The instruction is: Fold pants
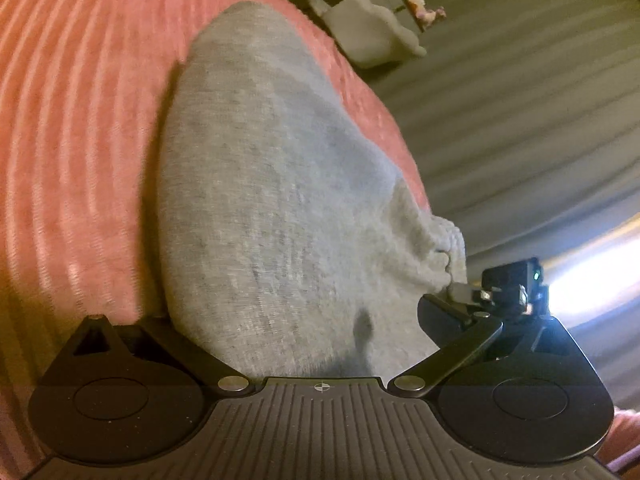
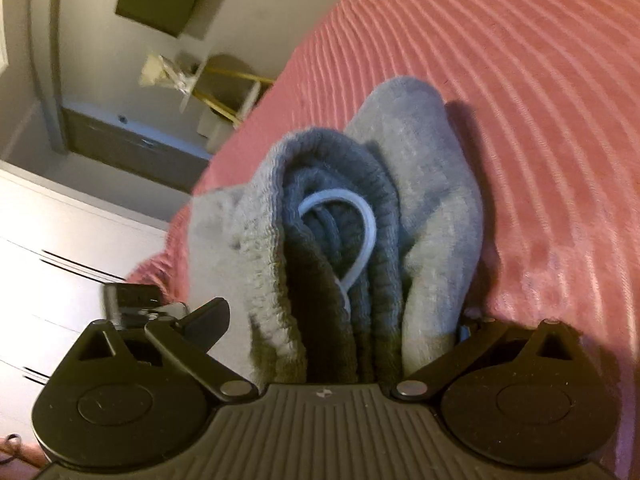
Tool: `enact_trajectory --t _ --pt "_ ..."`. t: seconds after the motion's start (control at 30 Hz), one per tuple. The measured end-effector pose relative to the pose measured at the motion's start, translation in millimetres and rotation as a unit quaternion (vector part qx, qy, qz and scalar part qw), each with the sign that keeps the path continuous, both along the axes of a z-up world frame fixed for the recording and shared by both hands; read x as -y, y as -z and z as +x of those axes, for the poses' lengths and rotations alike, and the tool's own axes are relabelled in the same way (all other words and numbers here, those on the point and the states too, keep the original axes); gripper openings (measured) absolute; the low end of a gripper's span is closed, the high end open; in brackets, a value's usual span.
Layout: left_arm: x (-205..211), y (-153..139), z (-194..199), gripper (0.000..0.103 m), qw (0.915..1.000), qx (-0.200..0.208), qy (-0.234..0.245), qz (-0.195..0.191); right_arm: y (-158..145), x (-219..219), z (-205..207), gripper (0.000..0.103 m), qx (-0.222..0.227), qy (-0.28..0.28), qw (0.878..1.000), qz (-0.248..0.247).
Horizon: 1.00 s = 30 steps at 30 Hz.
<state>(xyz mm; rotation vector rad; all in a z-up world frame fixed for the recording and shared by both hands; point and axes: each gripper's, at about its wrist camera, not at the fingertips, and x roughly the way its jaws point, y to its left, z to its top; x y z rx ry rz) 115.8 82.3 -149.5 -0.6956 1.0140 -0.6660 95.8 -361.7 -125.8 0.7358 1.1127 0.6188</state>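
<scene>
Grey sweatpants [image 1: 272, 184] lie folded into a short bundle on a pink ribbed bedspread [image 1: 80, 100]. In the left wrist view my left gripper [image 1: 298, 312] straddles the near end of the bundle, and cloth fills the whole gap between its wide-set jaws. The right gripper's body [image 1: 508, 280] shows at the right, one finger against the bunched waistband [image 1: 444, 248]. In the right wrist view my right gripper [image 2: 340, 316] holds the stacked waistband layers [image 2: 332, 184], with a white drawstring loop [image 2: 360, 220] showing. The left gripper's body [image 2: 132, 300] sits beside it. Both views are blurred.
The bed edge [image 1: 400, 128] runs close along the pants, with grey floor [image 1: 520, 120] beyond and a white soft toy [image 1: 372, 32] on it. In the right wrist view white drawers [image 2: 60, 260] and a stand with yellow legs [image 2: 224, 88] are off the bed.
</scene>
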Motion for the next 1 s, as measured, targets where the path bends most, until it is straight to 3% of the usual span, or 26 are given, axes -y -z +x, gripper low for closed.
enact_trajectory --t 0.17,0.2,0.23,0.3,0.47,0.57,0.63,0.7,0.9,1.0 --pt "23 -14 -7 0.103 0.9971 0.03 0.002 0.07 -5 -31 1 0.102 0.012 0.003 0.998 -0.06" --pt "25 -16 -9 0.098 0.9963 0.033 0.0 0.079 -8 -32 -1 0.092 0.014 0.007 0.998 -0.064" --pt "26 -20 -11 0.086 0.9946 0.037 -0.004 0.097 -10 -32 -3 0.077 0.009 0.013 0.997 -0.069" --pt "32 -26 -13 0.076 0.9886 0.05 0.002 0.142 -12 -27 -6 0.071 0.006 0.016 0.997 -0.073" --pt "14 -13 -1 0.073 0.9954 0.01 -0.017 0.094 8 -17 0 0.073 -0.016 0.031 0.999 -0.041" --pt "13 -22 -9 0.055 0.9923 0.012 -0.042 0.116 2 -22 -1 0.07 -0.015 0.042 0.997 -0.061" --pt "21 -34 -17 0.042 0.9892 0.037 -0.043 0.135 -16 -39 -10 0.063 0.025 0.036 0.993 -0.112" --pt "28 -45 -24 0.04 0.9864 0.062 -0.04 0.147 -37 -53 -22 0.06 0.067 0.032 0.986 -0.147" --pt "33 -74 -27 0.04 0.9846 0.095 -0.038 0.142 -87 -72 -32 0.059 0.122 0.016 0.982 -0.145" --pt "21 -95 -19 0.04 0.9813 0.114 -0.059 0.143 -108 -84 -22 0.059 0.156 0.014 0.977 -0.141"
